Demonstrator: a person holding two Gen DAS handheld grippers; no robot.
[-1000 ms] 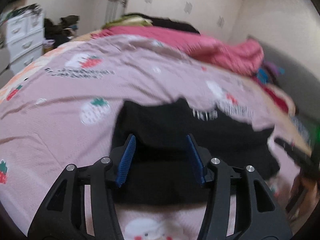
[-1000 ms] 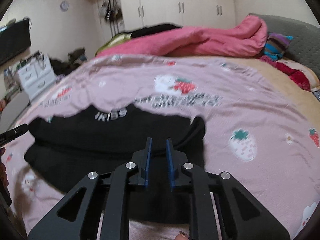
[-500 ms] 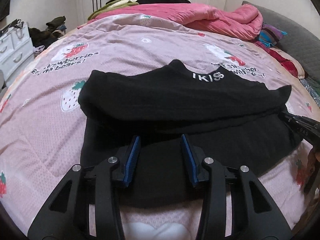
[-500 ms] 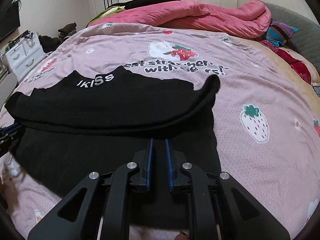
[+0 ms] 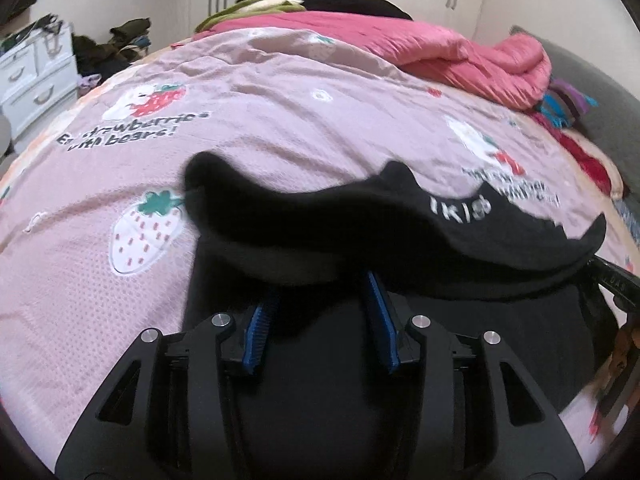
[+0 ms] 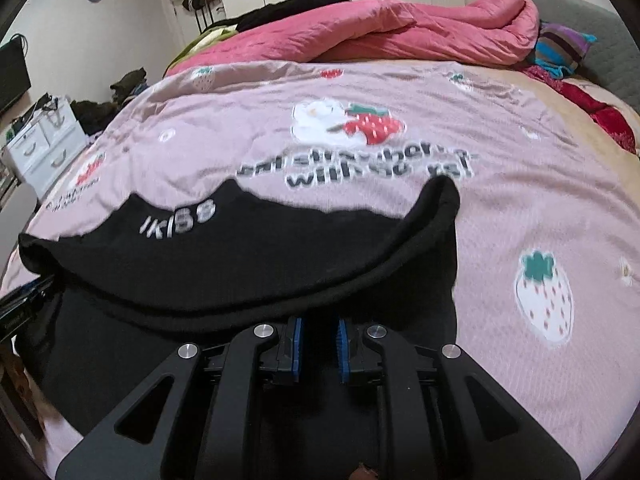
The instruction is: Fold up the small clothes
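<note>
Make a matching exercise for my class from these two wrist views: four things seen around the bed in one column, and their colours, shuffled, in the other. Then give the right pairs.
Things
1. folded garment with "KISS" lettering
2. bunched quilt at the far end of the bed
3. drawer unit beside the bed
4. pads on the gripper fingers

Colours
A. blue
B. white
C. black
D. pink

Right pairs: 1-C, 2-D, 3-B, 4-A
</note>
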